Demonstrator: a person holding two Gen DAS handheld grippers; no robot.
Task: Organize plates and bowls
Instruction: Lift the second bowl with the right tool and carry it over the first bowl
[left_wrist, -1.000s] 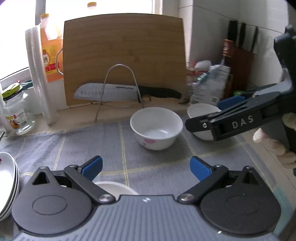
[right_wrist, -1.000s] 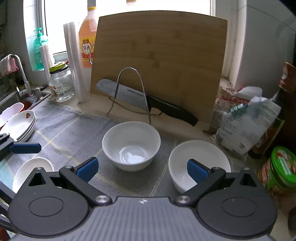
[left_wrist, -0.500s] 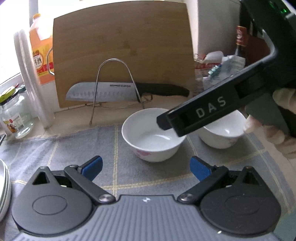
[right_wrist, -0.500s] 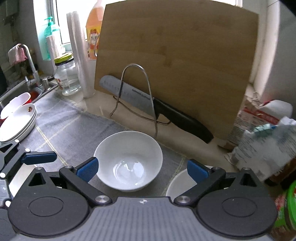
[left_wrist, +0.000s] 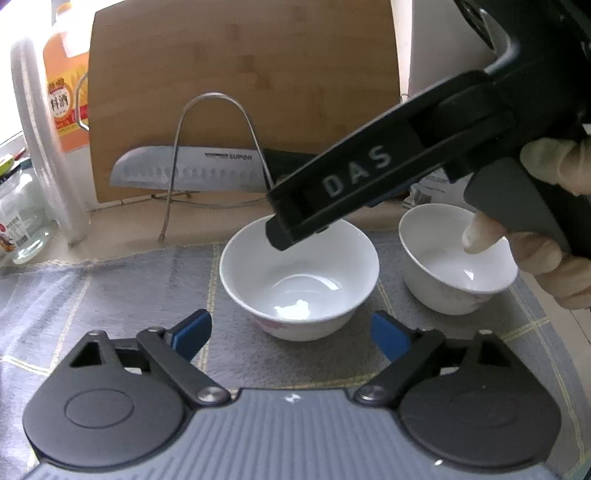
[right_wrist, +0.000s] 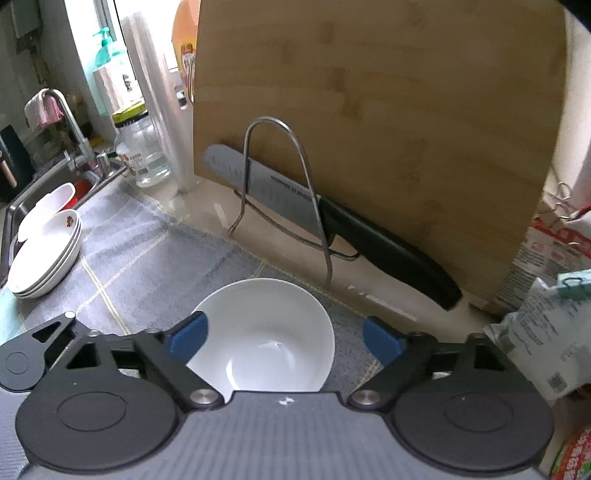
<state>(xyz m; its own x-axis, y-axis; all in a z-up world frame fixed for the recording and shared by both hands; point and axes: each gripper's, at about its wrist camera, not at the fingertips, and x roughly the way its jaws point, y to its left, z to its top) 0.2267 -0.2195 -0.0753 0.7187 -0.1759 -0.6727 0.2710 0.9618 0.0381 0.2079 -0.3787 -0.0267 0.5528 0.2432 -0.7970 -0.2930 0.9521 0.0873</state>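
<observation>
A white bowl (left_wrist: 299, 280) with a pink flower mark sits on the grey mat, just ahead of my open, empty left gripper (left_wrist: 291, 334). A second white bowl (left_wrist: 458, 269) sits to its right. My right gripper (right_wrist: 284, 338) is open and hangs directly above the first bowl (right_wrist: 266, 339); its black body shows in the left wrist view (left_wrist: 369, 181) over that bowl's far rim. A stack of white plates (right_wrist: 44, 258) lies at the mat's left end by the sink.
A bamboo cutting board (right_wrist: 376, 122) leans on the wall behind a wire stand (right_wrist: 284, 192) holding a knife (right_wrist: 332, 225). A glass jar (right_wrist: 144, 151), plastic-wrap roll (right_wrist: 162, 110) and oil bottle (left_wrist: 66, 92) stand at left; packets (right_wrist: 554, 295) at right.
My right gripper has moved left, from over the right bowl to above the first bowl. My left gripper has moved forward toward that bowl. Both stayed open.
</observation>
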